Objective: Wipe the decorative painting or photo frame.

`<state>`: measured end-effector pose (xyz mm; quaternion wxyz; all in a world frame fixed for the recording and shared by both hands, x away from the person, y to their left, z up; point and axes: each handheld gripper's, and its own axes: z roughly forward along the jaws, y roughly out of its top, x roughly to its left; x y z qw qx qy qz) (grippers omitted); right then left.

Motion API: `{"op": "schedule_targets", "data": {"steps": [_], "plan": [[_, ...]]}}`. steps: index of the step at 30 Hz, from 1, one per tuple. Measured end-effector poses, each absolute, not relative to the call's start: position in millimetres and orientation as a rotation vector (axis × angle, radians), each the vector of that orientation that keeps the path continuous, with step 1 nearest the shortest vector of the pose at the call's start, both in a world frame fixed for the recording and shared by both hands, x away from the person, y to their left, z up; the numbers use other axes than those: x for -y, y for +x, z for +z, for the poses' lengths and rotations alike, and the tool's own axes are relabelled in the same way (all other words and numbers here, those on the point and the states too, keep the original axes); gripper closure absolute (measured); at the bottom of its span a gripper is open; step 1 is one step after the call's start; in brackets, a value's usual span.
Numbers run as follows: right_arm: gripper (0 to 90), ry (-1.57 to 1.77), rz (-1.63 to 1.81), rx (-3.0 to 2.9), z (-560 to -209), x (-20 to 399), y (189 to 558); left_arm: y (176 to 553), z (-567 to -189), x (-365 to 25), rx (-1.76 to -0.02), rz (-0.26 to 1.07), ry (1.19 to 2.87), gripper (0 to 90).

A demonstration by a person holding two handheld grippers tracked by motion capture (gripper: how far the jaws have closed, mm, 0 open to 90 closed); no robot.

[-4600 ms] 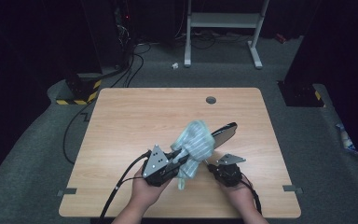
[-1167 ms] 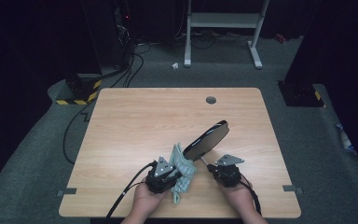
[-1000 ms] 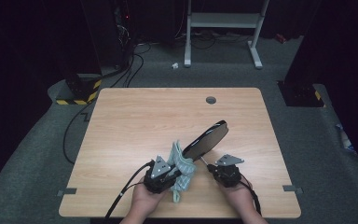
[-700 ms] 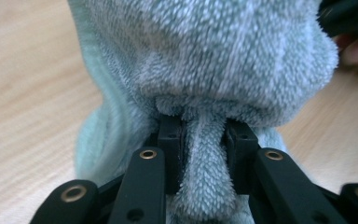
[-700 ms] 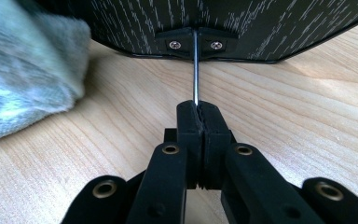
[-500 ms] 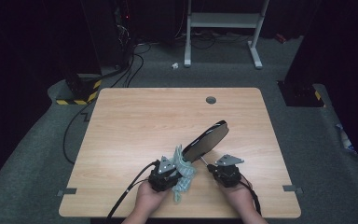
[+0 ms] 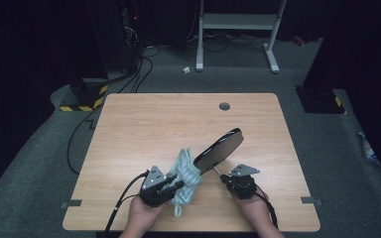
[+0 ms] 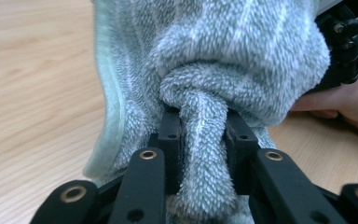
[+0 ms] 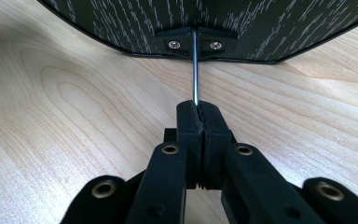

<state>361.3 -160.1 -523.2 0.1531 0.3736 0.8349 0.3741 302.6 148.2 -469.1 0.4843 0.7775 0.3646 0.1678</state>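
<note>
My left gripper (image 7: 172,187) is shut on a bunched pale green fleece cloth (image 7: 186,171) near the table's front edge. In the left gripper view the cloth (image 8: 214,65) bulges over the left gripper (image 8: 204,128), with a twisted fold pinched between the jaws. The cloth's top touches the lower end of a black oval panel (image 7: 220,148), which is tilted up to the right. My right gripper (image 7: 226,179) is shut on the panel's thin metal rod (image 9: 195,70). The rod runs from the right gripper (image 9: 198,108) to a screwed bracket under the panel (image 9: 214,18).
The wooden table (image 7: 154,124) has a round cable hole (image 7: 224,106) near its far edge. On the floor behind stand a white metal frame (image 7: 238,22) and a yellow-and-black striped block (image 7: 87,96) with cables. The person's right hand (image 8: 349,98) is at the right of the left gripper view.
The left gripper with the cloth slid to the right by the panel's lower end, then back left. The right gripper and the panel have kept still.
</note>
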Motion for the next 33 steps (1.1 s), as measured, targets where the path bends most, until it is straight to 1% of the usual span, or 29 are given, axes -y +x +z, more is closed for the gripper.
{"op": "schedule_targets", "data": {"steps": [10, 18, 22, 26, 33], "plan": [[87.9, 1.075, 1.075, -2.395, -523.3, 160.2, 361.4, 304.3, -474.6, -195.8, -1.011, 0.449, 1.868, 72.3], [87.9, 1.07, 1.075, -2.394, -523.4, 160.3, 361.6, 307.8, -475.6, -223.5, -1.082, 0.525, 1.879, 72.4], [87.7, 1.075, 1.076, -2.396, -523.3, 160.3, 361.5, 314.6, -475.2, -237.6, -1.125, 0.575, 1.905, 72.3], [87.7, 1.075, 1.076, -2.396, -523.3, 160.3, 361.5, 324.1, -474.8, -251.2, -1.18, 0.65, 1.966, 72.1], [87.6, 1.075, 1.076, -2.396, -523.3, 160.3, 361.5, 346.2, -481.4, -276.6, -1.294, 0.681, 2.011, 71.9]]}}
